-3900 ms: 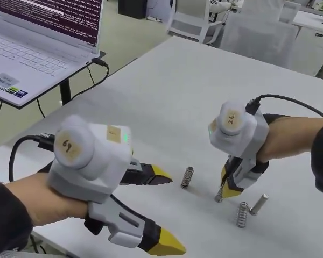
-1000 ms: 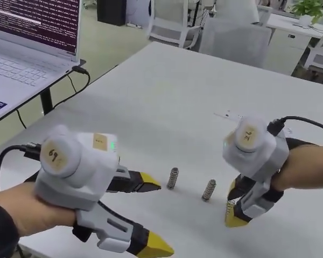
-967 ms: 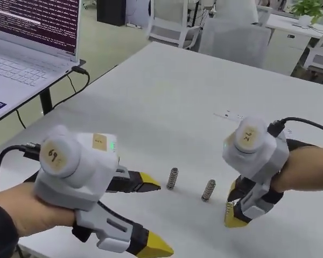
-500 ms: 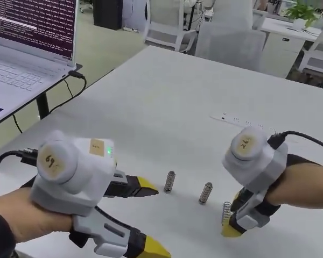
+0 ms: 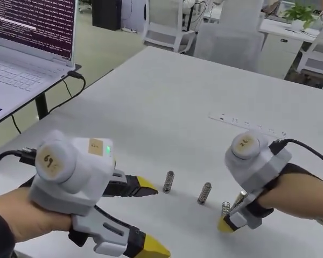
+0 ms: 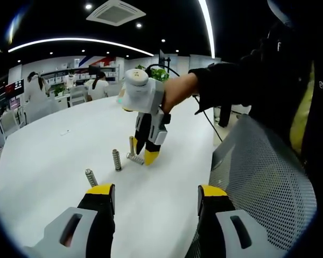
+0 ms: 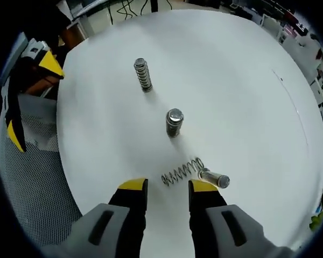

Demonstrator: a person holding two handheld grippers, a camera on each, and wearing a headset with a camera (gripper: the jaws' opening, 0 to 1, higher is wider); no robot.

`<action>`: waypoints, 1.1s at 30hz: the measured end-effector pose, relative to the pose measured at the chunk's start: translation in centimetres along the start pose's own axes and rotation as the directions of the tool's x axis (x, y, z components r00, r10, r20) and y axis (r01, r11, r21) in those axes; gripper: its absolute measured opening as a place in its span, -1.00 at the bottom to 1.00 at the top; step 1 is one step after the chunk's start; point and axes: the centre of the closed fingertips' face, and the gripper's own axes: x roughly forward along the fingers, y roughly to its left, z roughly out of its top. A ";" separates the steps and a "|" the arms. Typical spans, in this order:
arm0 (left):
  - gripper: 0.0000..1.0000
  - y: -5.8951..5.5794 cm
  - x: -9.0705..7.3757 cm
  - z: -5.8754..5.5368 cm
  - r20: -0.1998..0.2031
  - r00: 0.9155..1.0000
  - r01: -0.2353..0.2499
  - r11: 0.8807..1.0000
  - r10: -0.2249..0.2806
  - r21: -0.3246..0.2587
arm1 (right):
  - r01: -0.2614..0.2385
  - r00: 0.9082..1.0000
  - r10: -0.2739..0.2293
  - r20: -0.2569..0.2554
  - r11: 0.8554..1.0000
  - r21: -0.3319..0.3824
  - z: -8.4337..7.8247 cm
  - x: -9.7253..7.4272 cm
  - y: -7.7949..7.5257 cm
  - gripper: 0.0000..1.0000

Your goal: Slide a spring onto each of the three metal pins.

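Two metal pins stand upright on the white table [image 5: 167, 102], each with a spring on it: one [image 5: 168, 181] [image 7: 142, 74] [image 6: 90, 176] and another [image 5: 204, 192] [image 7: 174, 122] [image 6: 117, 159]. A loose spring [image 7: 182, 172] [image 5: 225, 208] lies on the table beside a third pin [image 7: 214, 177] [image 5: 239, 199], which lies on its side. My right gripper [image 7: 168, 189] [image 5: 230, 221] [image 6: 148, 156] is open, its tips just short of that spring, nothing between them. My left gripper [image 5: 148, 216] [image 6: 156, 192] hovers open at the near left, holding nothing.
An open laptop [image 5: 21, 54] sits on a stand to the left, its cable hanging off the edge. A thin ruler-like strip [image 5: 247, 124] lies farther back on the table. A mesh office chair [image 6: 258, 177] is by the near table edge. Chairs and desks stand beyond.
The head camera has shifted. The right gripper has dropped a little toward the near right; the spring seen at its tips earlier now lies loose on the table. The left gripper keeps its pose.
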 end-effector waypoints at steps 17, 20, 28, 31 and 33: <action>0.12 0.0 0.0 0.0 -0.001 1.000 0.004 1.000 -0.004 0.008 | 0.012 0.999 -0.019 0.039 0.984 0.176 0.3 0.9 -1.0 -0.60; 0.11 0.0 0.0 -0.1 -0.003 1.000 0.004 1.000 -0.004 0.008 | 0.011 0.999 -0.019 0.042 0.982 0.186 0.3 0.9 -1.0 -0.61; 0.10 0.0 0.1 -0.1 -0.003 1.000 0.002 1.000 -0.002 0.008 | 0.037 0.999 -0.038 0.003 0.995 0.091 -0.1 0.9 -0.5 -0.63; 0.10 0.0 0.1 -0.1 -0.003 1.000 0.001 1.000 -0.001 0.008 | 0.037 0.999 -0.037 -0.011 0.998 0.056 -0.3 0.9 -0.4 -0.63; 0.09 0.0 0.1 -0.1 -0.003 1.000 0.002 1.000 -0.002 0.008 | 0.026 0.999 -0.026 -0.035 1.000 0.001 -0.8 0.8 -0.1 -0.63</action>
